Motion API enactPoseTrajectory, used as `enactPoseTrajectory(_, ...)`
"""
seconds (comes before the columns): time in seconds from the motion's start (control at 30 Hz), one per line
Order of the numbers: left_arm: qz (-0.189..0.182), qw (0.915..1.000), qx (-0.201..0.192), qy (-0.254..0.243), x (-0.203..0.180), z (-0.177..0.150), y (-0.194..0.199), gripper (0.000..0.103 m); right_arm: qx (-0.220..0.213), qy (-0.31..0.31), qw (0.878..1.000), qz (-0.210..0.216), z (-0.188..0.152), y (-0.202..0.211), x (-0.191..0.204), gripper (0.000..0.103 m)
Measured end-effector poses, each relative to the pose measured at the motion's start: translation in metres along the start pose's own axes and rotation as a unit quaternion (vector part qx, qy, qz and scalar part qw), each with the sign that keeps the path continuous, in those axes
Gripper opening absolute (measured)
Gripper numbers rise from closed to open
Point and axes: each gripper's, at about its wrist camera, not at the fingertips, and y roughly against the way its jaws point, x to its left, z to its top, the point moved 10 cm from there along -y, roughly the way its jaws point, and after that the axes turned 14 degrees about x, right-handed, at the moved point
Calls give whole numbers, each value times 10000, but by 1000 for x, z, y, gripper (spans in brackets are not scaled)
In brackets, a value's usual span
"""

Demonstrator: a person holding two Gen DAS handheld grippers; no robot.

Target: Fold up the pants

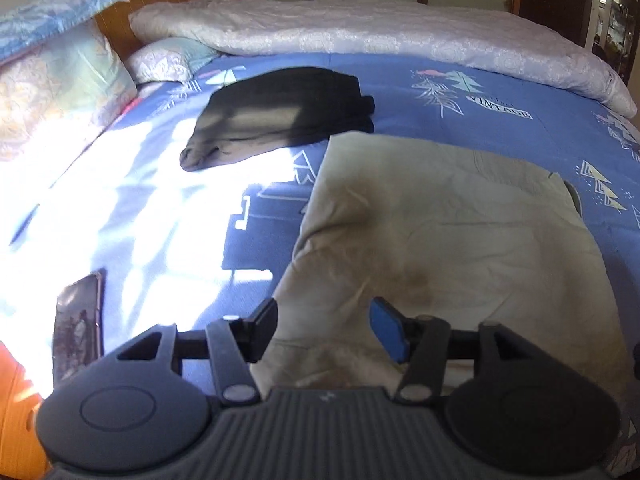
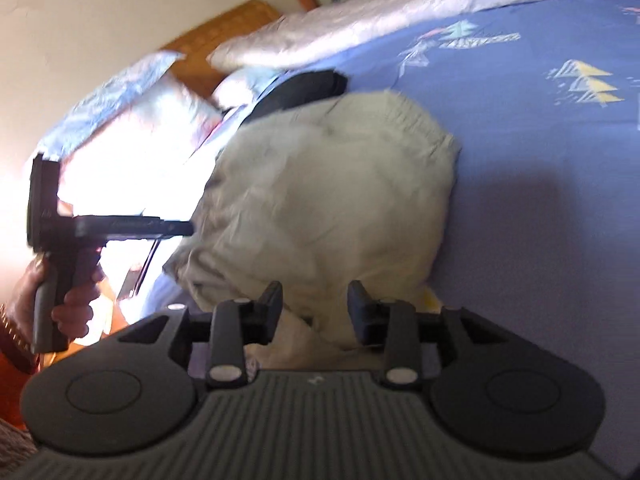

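the blue bedspread [image 1: 400, 92] is carrying everything, with a dark folded garment [image 1: 288, 108] lying beyond. the pale pants [image 1: 440, 232], already folded into a thick bundle, are lying just ahead of both tools, their long axis running away toward the far quilt [image 1: 360, 28]. the near edge is sitting right at the fingers, so either hand looks equally near. the left gripper [image 1: 324, 330] is standing partly open, cloth under it but not pinched. the right gripper [image 2: 314, 308] is likewise partly open, gripping nothing.
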Motion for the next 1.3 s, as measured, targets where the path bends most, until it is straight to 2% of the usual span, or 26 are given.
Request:
enactPoseTrajectory(0.13, 197, 9996, -195, -87, -11, 19, 7, 53, -201, -6, 9991, -369, 19, 2, -5, 41)
enactPoseTrajectory(0.37, 17, 9993, -181, -337, -40, 53, -14, 53, -241, 177, 9977, -610, 65, -22, -4, 41)
enactPoseTrajectory(0.57, 63, 9988, -196, -451, -51, 90, -48, 53, 7, 68, 9982, -602, 108, -61, -10, 41)
enactPoseTrajectory(0.67, 97, 9988, -78, -480, -54, 101, -69, 53, 193, 56, 9970, -753, 122, -84, -19, 41)
enactPoseTrajectory(0.8, 301, 9979, 248, -526, -53, 105, -103, 53, 591, -218, 9936, -943, 126, -115, -43, 41)
enactPoseTrajectory(0.87, 331, 9975, 398, -489, -51, 103, -117, 53, 678, -316, 9916, -1057, 125, -124, -53, 40)
enactPoseTrajectory(0.97, 348, 9972, 465, -461, -50, 100, -129, 54, 665, -538, 9918, -944, 123, -127, -59, 40)
enactPoseTrajectory(1.13, 322, 9975, 436, -449, -49, 98, -124, 55, 483, -577, 9930, -907, 120, -111, -53, 40)
enactPoseTrajectory(1.3, 361, 9974, 209, -592, -36, 96, -94, 58, 147, -898, 9940, -609, 112, -75, -52, 43)
